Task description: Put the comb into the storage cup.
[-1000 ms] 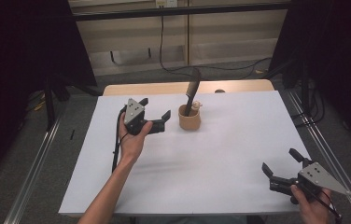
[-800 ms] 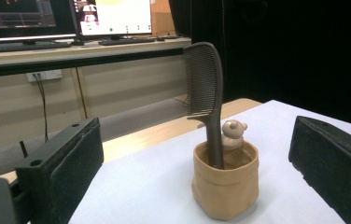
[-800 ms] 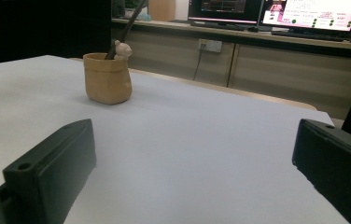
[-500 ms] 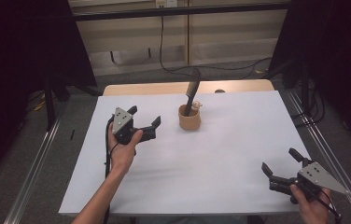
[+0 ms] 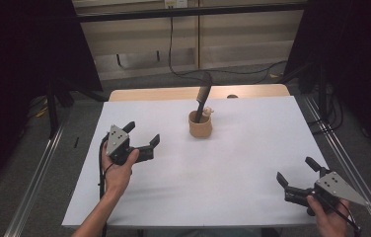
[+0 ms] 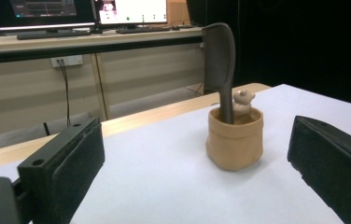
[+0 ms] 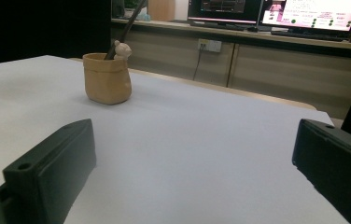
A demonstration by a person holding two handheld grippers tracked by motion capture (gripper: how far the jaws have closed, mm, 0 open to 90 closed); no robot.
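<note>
High view: tan pot [image 5: 200, 126] on white table [image 5: 252, 148], far centre, dark comb [image 5: 204, 94] upright in it. Left gripper [image 5: 141, 140] empty, jaws apart, nearer; pot lies to its forward right. Right gripper [image 5: 297, 177] empty, jaws spread, well apart at near edge.

Left gripper view: pot [image 6: 235, 139] between spread jaws; comb [image 6: 221, 65] vertical beside small figure [image 6: 242, 101].

Right gripper view: pot [image 7: 107, 77] far left.

The black two-jaw left gripper [image 5: 141, 135], held in the person's left hand [image 5: 117, 170], hovered with jaws spread wide; the matching black right gripper [image 5: 296, 172], gripped by the right hand [image 5: 327, 217], likewise gaped
</note>
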